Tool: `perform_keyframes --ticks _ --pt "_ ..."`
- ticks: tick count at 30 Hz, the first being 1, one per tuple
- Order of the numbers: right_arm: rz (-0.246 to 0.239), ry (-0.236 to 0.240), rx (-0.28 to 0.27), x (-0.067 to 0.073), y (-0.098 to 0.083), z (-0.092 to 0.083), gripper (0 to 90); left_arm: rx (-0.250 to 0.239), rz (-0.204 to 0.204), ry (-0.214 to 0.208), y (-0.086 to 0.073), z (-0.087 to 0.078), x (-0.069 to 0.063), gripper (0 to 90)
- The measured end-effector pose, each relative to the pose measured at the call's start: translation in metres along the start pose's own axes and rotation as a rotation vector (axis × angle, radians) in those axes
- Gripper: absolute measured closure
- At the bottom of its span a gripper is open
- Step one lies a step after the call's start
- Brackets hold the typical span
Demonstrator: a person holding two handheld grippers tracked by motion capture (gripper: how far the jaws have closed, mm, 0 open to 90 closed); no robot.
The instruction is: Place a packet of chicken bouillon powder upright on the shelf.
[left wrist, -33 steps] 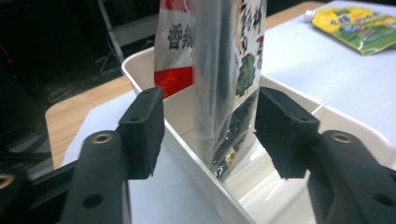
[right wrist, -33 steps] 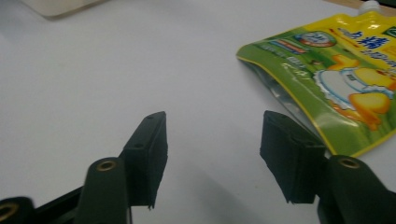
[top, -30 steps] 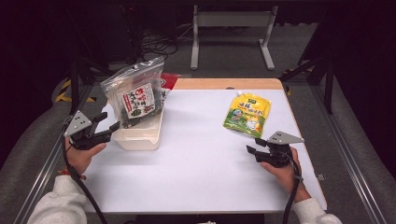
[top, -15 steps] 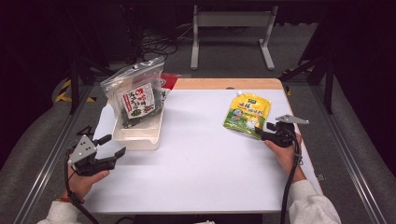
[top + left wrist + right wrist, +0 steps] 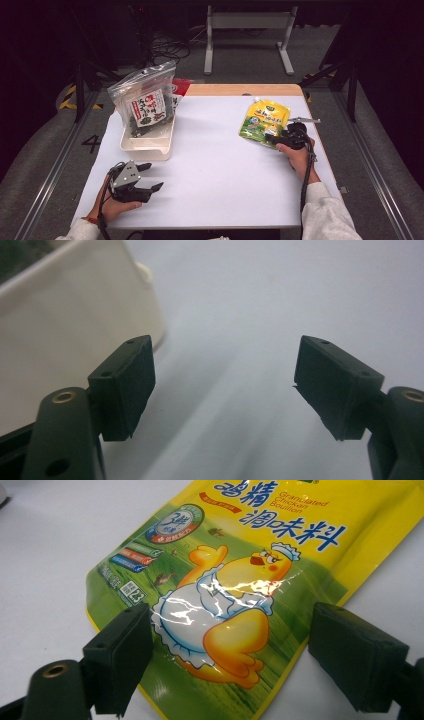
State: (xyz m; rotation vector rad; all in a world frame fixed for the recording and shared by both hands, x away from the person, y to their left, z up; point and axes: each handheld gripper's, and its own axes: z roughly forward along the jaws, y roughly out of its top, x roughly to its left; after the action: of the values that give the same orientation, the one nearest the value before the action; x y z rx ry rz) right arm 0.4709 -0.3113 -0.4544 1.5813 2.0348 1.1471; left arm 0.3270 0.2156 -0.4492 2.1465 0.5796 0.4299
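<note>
The chicken bouillon pouch (image 5: 225, 595), lying flat at the table's right side, is being approached by the right gripper (image 5: 230, 665), whose jaws have just been opening; nothing is being gripped yet. The left gripper (image 5: 225, 385) is being held spread and empty near the white tray (image 5: 145, 147).

We see a yellow and green bouillon pouch (image 5: 264, 121) lying flat on the bench (image 5: 220, 180), near the right edge toward the far right corner. Its glossy front faces up, showing a cartoon chick in an apron, blue characters and the words "Granulated Chicken Bouillon". Its top points toward the far edge.
</note>
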Motion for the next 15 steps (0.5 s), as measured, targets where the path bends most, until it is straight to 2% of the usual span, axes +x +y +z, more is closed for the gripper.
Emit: perform_keyframes --ticks 4,8,10,12,13,15 --pt "-0.011 -0.015 0.009 0.004 0.005 0.005 18.0 0.021 0.002 -0.028 0.001 0.007 -0.002 24.4" --pt "-0.014 -0.014 0.014 0.002 0.01 0.009 26.8 0.031 0.012 -0.054 0.003 0.013 -0.004 24.3" --pt "-0.04 -0.024 0.026 0.004 0.012 0.011 31.7 0.033 0.019 -0.061 0.004 0.014 -0.005 24.2" --pt "-0.038 -0.004 0.017 0.004 0.012 0.012 42.2 0.036 0.024 -0.07 0.005 0.016 -0.006 24.2" --pt "-0.025 0.026 0.013 0.003 0.011 0.012 46.1 0.04 0.026 -0.075 0.006 0.017 -0.007 24.1" --pt "-0.021 0.047 0.005 0.003 0.011 0.013 50.6 0.046 0.029 -0.084 0.006 0.02 -0.007 24.1"
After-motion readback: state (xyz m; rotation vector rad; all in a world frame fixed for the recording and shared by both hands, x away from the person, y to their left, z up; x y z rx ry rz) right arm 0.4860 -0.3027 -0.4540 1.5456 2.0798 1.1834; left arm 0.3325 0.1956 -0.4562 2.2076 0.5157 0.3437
